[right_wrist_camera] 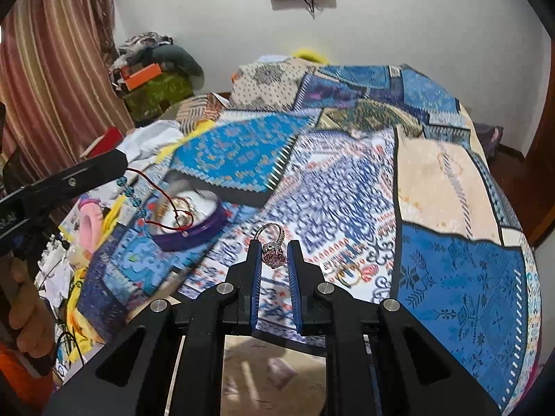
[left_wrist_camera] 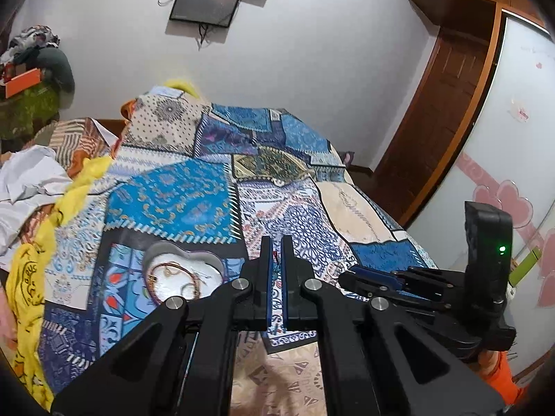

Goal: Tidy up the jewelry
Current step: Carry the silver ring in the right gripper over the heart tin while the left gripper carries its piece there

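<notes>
My left gripper (left_wrist_camera: 276, 242) is shut on a red cord bracelet with blue beads (right_wrist_camera: 152, 194); in the right wrist view it hangs from the left gripper's tip (right_wrist_camera: 114, 164) over the purple heart-shaped jewelry box (right_wrist_camera: 194, 223). The box (left_wrist_camera: 180, 270) lies open on the bed with gold bangles inside. My right gripper (right_wrist_camera: 274, 248) is shut on a silver ring with a pink stone (right_wrist_camera: 274, 254), held above the bedspread. A gold ring (right_wrist_camera: 348, 274) lies on the bedspread just right of it. The right gripper (left_wrist_camera: 367, 279) also shows in the left wrist view.
The patchwork blue bedspread (right_wrist_camera: 451, 277) covers the bed. Yellow and white cloths (left_wrist_camera: 52, 201) pile at its left edge. A cluttered side table with an orange box (right_wrist_camera: 142, 76) stands at the back left by a curtain. A wardrobe (left_wrist_camera: 451, 104) stands to the right.
</notes>
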